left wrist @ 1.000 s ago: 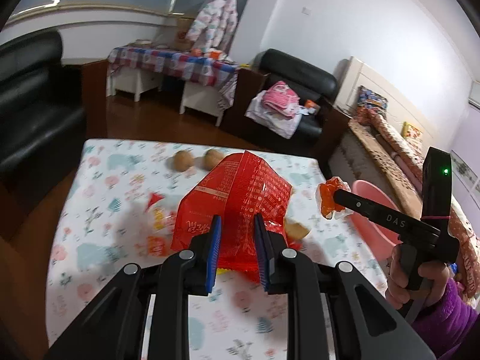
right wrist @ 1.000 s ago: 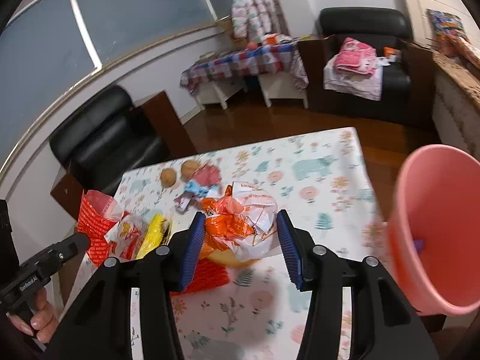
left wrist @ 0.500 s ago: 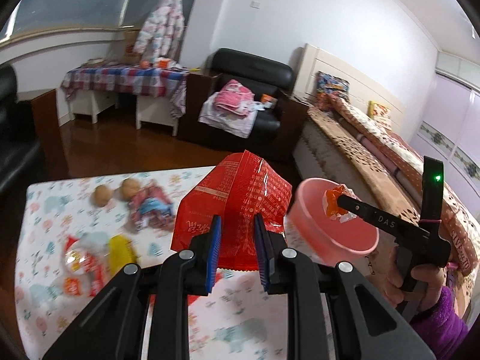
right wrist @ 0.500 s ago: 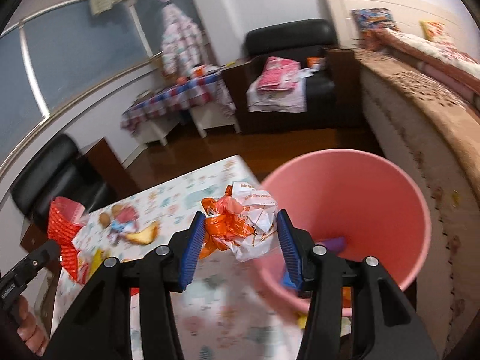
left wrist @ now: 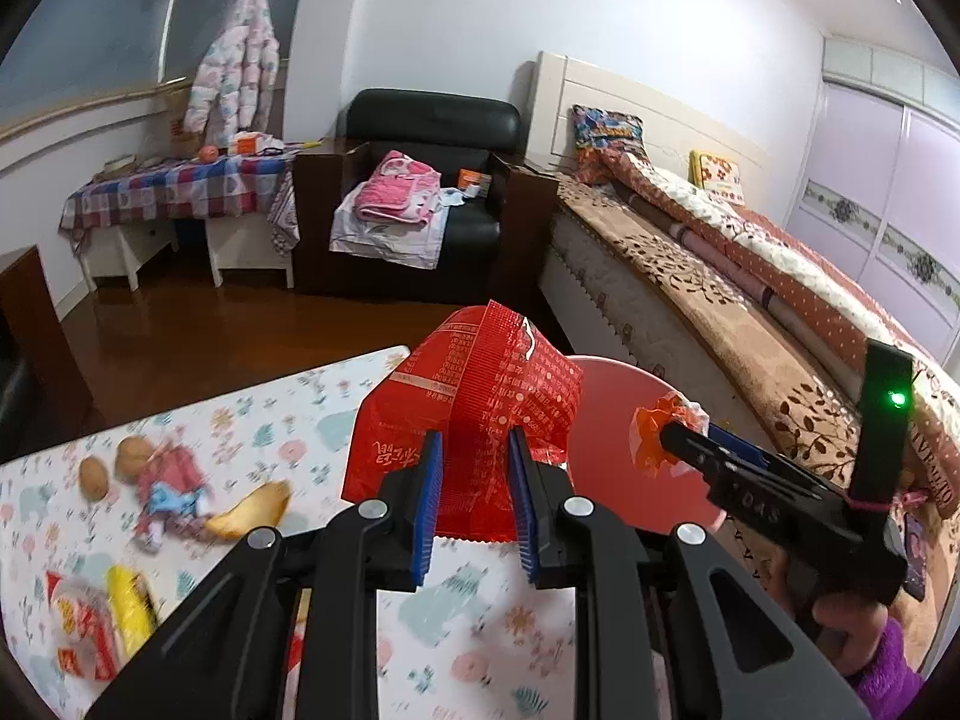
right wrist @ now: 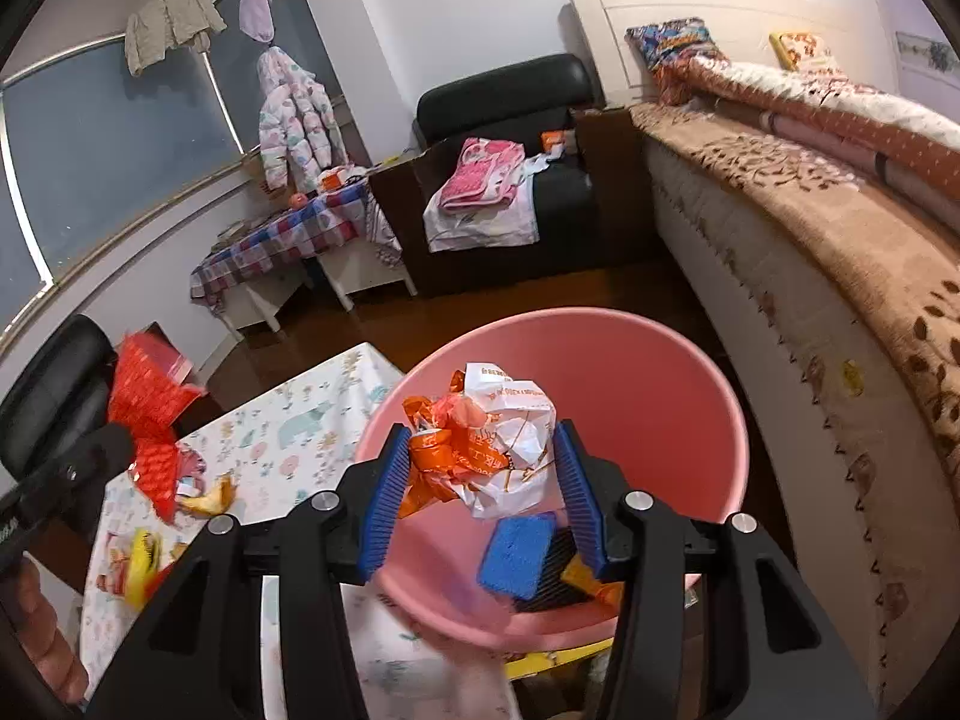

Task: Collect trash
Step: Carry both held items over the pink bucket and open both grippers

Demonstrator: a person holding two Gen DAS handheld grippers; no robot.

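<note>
While the pink bin (right wrist: 690, 396) is hovered over, a crumpled orange-and-white wrapper (right wrist: 486, 444) is held clamped in the right gripper (right wrist: 480, 495), directly above the bin's mouth. Just beside the bin, a red snack bag (left wrist: 474, 414) is pinched in the left gripper (left wrist: 474, 504). Some trash is already seen inside the bin. More is left on the table (left wrist: 336, 408) beyond the bin: a peel (left wrist: 249, 516), small wrappers (left wrist: 96, 618), two brown nuts (left wrist: 111, 465).
</note>
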